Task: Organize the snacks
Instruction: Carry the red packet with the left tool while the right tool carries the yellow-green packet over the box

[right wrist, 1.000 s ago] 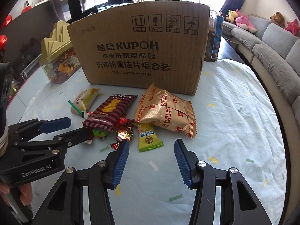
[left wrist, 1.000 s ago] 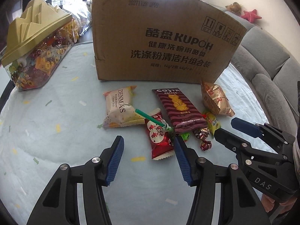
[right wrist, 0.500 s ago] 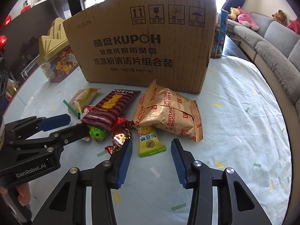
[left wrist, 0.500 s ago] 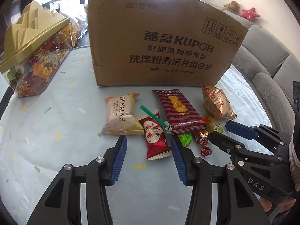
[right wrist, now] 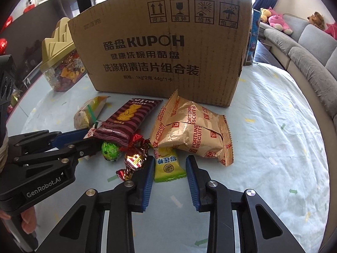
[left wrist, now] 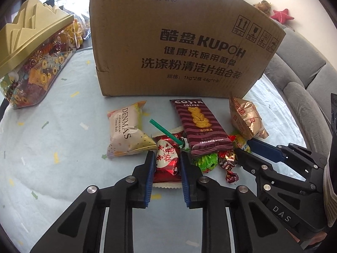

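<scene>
Snacks lie in front of a cardboard box. My left gripper has its blue pads against both sides of a red foil packet that lies on the table. A green straw rests over the packet. My right gripper is open around a yellow-green candy packet, with gaps on both sides. A Denmas pack, a Costa biscuit pack, a gold Fortune Biscuits bag and foil-wrapped candies lie close by.
A clear jar with a gold lid full of candies stands at the far left. The table has a pale blue cloth. A grey sofa with plush toys runs along the right.
Both grippers moved forward to the snack pile. The left jaws narrowed from wide open onto the red packet. The right jaws narrowed around the yellow-green packet.
</scene>
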The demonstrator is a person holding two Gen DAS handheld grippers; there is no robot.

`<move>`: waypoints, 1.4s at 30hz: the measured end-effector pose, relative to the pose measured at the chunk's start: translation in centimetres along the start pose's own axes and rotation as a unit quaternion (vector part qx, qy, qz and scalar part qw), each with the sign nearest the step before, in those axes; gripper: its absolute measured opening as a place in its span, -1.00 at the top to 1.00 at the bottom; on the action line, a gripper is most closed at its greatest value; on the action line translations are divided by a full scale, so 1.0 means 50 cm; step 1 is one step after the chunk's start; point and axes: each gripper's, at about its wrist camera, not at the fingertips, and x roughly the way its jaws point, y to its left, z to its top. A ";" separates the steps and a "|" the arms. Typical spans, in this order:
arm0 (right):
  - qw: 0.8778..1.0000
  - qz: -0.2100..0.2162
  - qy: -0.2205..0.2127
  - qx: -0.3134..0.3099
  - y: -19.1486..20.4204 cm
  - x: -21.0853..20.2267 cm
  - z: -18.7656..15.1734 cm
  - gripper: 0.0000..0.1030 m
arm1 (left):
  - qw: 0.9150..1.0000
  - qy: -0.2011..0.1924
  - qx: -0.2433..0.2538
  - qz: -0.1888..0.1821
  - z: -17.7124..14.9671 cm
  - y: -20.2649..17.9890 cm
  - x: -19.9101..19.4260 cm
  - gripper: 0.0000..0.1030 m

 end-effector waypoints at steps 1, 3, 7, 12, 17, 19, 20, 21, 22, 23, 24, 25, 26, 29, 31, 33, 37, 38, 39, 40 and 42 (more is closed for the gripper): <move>1.000 -0.001 0.000 0.000 0.001 0.000 0.001 0.41 | 1.000 -0.001 0.001 0.002 -0.001 0.000 -0.002 0.56; 1.000 0.000 0.001 0.000 0.003 -0.002 0.002 0.41 | 1.000 -0.002 0.001 0.002 -0.007 0.004 -0.011 0.56; 1.000 0.003 -0.004 0.002 0.008 -0.020 -0.004 0.42 | 1.000 -0.005 0.000 0.002 -0.022 0.006 -0.032 0.56; 1.000 0.008 -0.015 0.007 0.013 -0.051 -0.019 0.42 | 1.000 -0.011 0.003 0.003 -0.052 0.000 -0.060 0.56; 0.999 0.007 -0.030 0.009 0.022 -0.088 -0.029 0.42 | 1.000 -0.023 -0.001 0.006 -0.079 -0.002 -0.098 0.56; 0.999 0.006 -0.038 0.008 0.028 -0.104 -0.031 0.42 | 1.000 -0.029 -0.003 0.008 -0.087 -0.001 -0.113 0.56; 0.999 0.005 -0.042 0.007 0.031 -0.110 -0.029 0.42 | 0.999 -0.032 -0.005 0.007 -0.090 0.001 -0.121 0.56; 0.999 0.004 -0.047 0.006 0.035 -0.119 -0.029 0.42 | 0.999 -0.037 -0.005 0.006 -0.092 0.002 -0.132 0.56; 0.999 0.005 -0.050 0.005 0.037 -0.126 -0.029 0.42 | 0.999 -0.042 -0.004 0.006 -0.093 0.002 -0.142 0.56; 0.998 0.007 -0.055 0.005 0.039 -0.134 -0.029 0.42 | 0.999 -0.049 -0.003 0.006 -0.093 0.002 -0.153 0.56; 0.998 0.008 -0.059 0.004 0.041 -0.140 -0.028 0.42 | 0.998 -0.055 -0.003 0.006 -0.091 0.003 -0.163 0.56; 0.998 0.010 -0.063 0.003 0.043 -0.148 -0.026 0.42 | 0.998 -0.062 -0.002 0.005 -0.086 0.004 -0.175 0.56; 0.998 0.012 -0.066 0.002 0.045 -0.154 -0.024 0.42 | 0.998 -0.069 -0.001 0.005 -0.082 0.003 -0.182 0.56; 0.997 0.012 -0.080 0.000 0.052 -0.176 -0.013 0.42 | 0.996 -0.092 0.005 0.005 -0.068 -0.004 -0.215 0.56; 0.996 0.013 -0.089 0.002 0.052 -0.188 -0.003 0.42 | 0.994 -0.106 0.011 0.008 -0.052 -0.010 -0.231 0.56; 0.995 0.015 -0.100 0.005 0.052 -0.199 0.012 0.42 | 0.993 -0.120 0.018 0.009 -0.032 -0.014 -0.247 0.56; 0.992 0.015 -0.124 0.008 0.048 -0.224 0.051 0.42 | 0.988 -0.149 0.029 0.016 0.017 -0.017 -0.278 0.56; 0.991 0.015 -0.130 0.009 0.047 -0.228 0.062 0.42 | 0.987 -0.156 0.031 0.018 0.027 -0.016 -0.286 0.56; 0.991 0.013 -0.135 0.010 0.046 -0.233 0.075 0.42 | 0.986 -0.161 0.033 0.020 0.040 -0.015 -0.292 0.56; 0.990 0.012 -0.141 0.012 0.044 -0.239 0.088 0.42 | 0.985 -0.169 0.036 0.022 0.054 -0.016 -0.300 0.56; 0.989 0.013 -0.150 0.014 0.040 -0.247 0.114 0.42 | 0.982 -0.182 0.039 0.024 0.081 -0.015 -0.312 0.56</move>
